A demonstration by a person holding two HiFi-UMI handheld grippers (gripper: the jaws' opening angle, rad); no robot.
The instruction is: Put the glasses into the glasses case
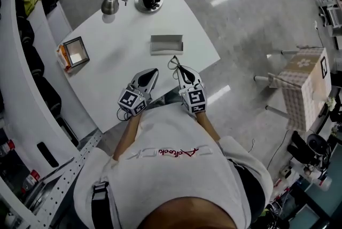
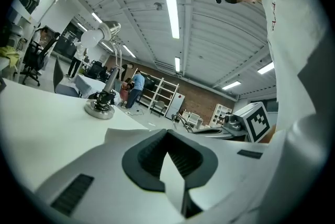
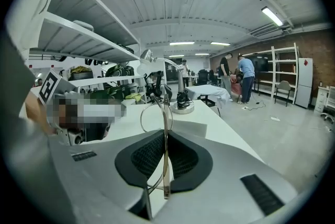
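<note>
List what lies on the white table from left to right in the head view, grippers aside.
small box → desk lamp → glasses case

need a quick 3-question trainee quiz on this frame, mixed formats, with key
1. Multiple choice: which tool holds the glasses? A) left tool B) right tool C) neither
2. True or false: the glasses lie inside the glasses case.
3. Fill in: at the far end of the table, beyond the case, stands a desk ____.
Key: 1 B; 2 false; 3 lamp.
</note>
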